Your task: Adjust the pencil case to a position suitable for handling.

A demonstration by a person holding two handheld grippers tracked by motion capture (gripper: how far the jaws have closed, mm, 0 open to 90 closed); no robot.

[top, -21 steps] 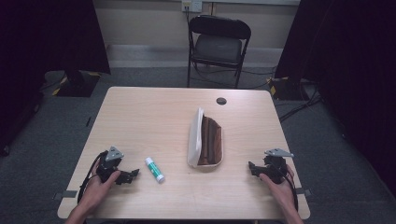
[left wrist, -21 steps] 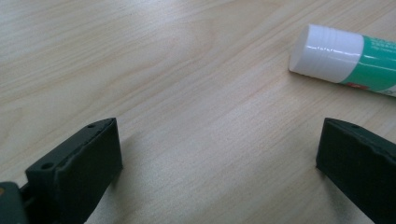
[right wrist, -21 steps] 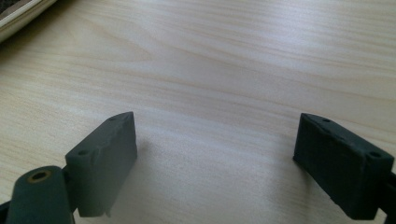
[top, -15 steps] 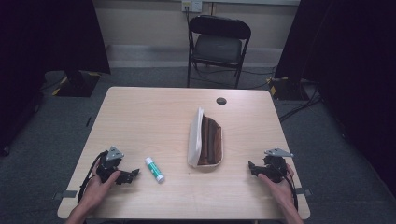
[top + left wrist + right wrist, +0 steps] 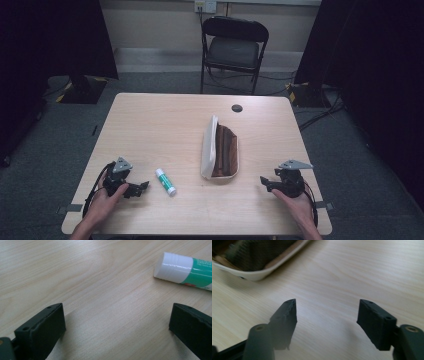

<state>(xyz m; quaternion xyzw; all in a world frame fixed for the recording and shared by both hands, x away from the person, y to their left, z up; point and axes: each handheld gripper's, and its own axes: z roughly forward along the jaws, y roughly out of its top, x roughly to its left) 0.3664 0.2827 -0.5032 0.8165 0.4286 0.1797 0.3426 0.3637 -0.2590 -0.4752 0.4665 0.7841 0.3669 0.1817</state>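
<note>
A white-capped glue stick with a green label [image 5: 165, 181] lies on the wooden table [image 5: 160, 125] near its front left. My left gripper [image 5: 143, 186] rests on the table just left of it, open, its jaws pointing toward the stick. In the left gripper view the jaws [image 5: 117, 312] stand wide apart over bare wood, with the glue stick [image 5: 185, 267] ahead at the upper right, apart from them. An open white case with a brown lining [image 5: 220, 150] lies mid-table. My right gripper [image 5: 264, 182] sits to its right, open and empty [image 5: 328, 305], with the case rim [image 5: 259, 275] ahead on the left.
A small black round disc [image 5: 237, 108] sits near the table's far edge. A black folding chair [image 5: 235, 45] stands beyond the table. Dark curtains hang at both sides, and cables run on the floor at the right. Bare wood spreads over the table's left half.
</note>
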